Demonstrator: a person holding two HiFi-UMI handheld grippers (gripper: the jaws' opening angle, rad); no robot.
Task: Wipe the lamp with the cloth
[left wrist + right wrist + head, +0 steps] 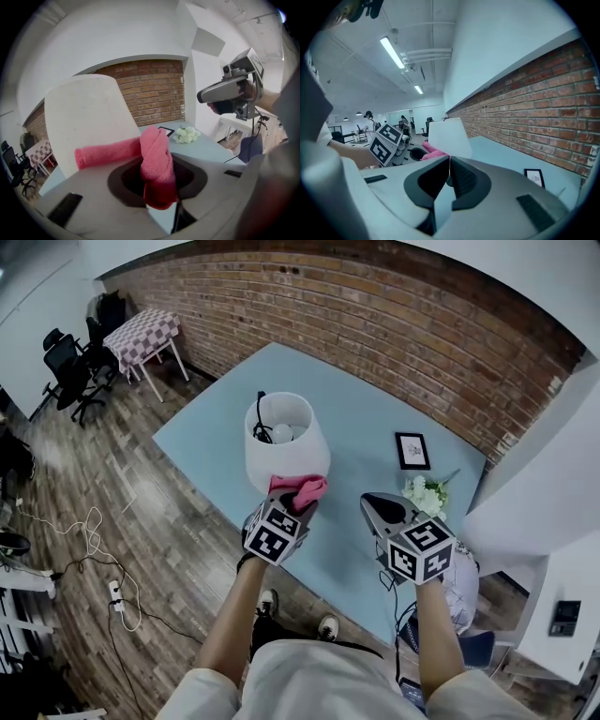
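Left claw (302,504) clamps cloth (298,487) against lamp (281,451); table edge (202,476) near.

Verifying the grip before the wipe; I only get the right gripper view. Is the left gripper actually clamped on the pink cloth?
Observer: Yes, the left gripper is shut on the cloth, which is bunched between its jaws.
Operator: Is it touching anything?
Observer: Its free end appears to lie against the side of the white lamp shade.
Operator: Anything inside the shade?
Observer: The head view shows a bulb and a black cord in its open top.
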